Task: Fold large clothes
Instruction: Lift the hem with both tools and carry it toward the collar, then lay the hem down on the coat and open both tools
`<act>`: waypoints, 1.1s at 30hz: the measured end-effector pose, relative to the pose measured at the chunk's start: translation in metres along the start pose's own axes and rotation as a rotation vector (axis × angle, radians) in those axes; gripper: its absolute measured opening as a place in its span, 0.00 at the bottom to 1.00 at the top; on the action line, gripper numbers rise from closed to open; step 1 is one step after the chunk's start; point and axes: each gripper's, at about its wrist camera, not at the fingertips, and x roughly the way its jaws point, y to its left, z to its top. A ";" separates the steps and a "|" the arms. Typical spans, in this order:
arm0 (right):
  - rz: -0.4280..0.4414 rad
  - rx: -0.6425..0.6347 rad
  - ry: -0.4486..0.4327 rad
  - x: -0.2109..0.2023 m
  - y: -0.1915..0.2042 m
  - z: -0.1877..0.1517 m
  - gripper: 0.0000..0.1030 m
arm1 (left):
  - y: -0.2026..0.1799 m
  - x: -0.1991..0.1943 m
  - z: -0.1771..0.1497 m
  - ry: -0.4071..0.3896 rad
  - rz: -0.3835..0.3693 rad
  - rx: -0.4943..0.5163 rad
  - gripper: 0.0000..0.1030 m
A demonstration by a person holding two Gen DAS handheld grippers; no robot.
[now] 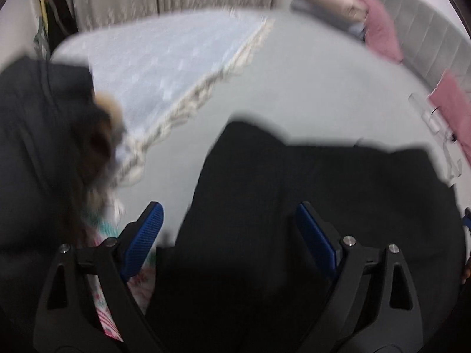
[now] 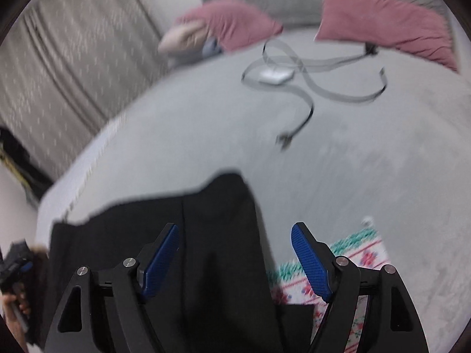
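A large black garment (image 1: 294, 194) lies folded on the grey bed (image 1: 309, 82). My left gripper (image 1: 229, 209) is open above it, blue pads spread wide, with the cloth lying beneath and between them, not pinched. In the right wrist view the same black garment (image 2: 206, 235) lies under my right gripper (image 2: 235, 229), which also stands open over the cloth's right edge. Its right finger (image 2: 309, 259) hangs over a patterned cloth.
A dark fur-trimmed coat (image 1: 44, 147) lies at left beside a pale blue fringed blanket (image 1: 164, 58). A white, red and green patterned cloth (image 2: 347, 259) pokes out by the garment. Pink pillows (image 2: 382, 20), a grey strap with a white box (image 2: 276, 75), curtains (image 2: 67, 44) and a hand (image 2: 14, 303) show.
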 end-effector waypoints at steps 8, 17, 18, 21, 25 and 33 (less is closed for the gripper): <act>-0.179 -0.246 -0.003 0.031 0.054 -0.015 0.06 | 0.004 0.001 -0.008 -0.033 -0.001 -0.052 0.08; -0.286 -0.195 -0.196 0.007 0.081 0.009 0.05 | 0.015 0.008 -0.005 -0.134 0.075 -0.125 0.07; -0.310 -0.180 -0.166 0.016 0.074 0.006 0.05 | 0.015 0.012 -0.006 -0.136 0.081 -0.131 0.07; -0.365 -0.142 -0.057 0.059 0.055 -0.010 0.05 | 0.005 0.016 -0.012 -0.155 0.132 -0.088 0.07; -0.405 -0.137 -0.062 0.054 0.052 -0.010 0.06 | -0.002 0.018 -0.014 -0.150 0.177 -0.049 0.10; -0.322 -0.133 -0.046 0.016 0.060 -0.009 0.58 | -0.015 -0.037 -0.009 -0.222 0.113 0.052 0.63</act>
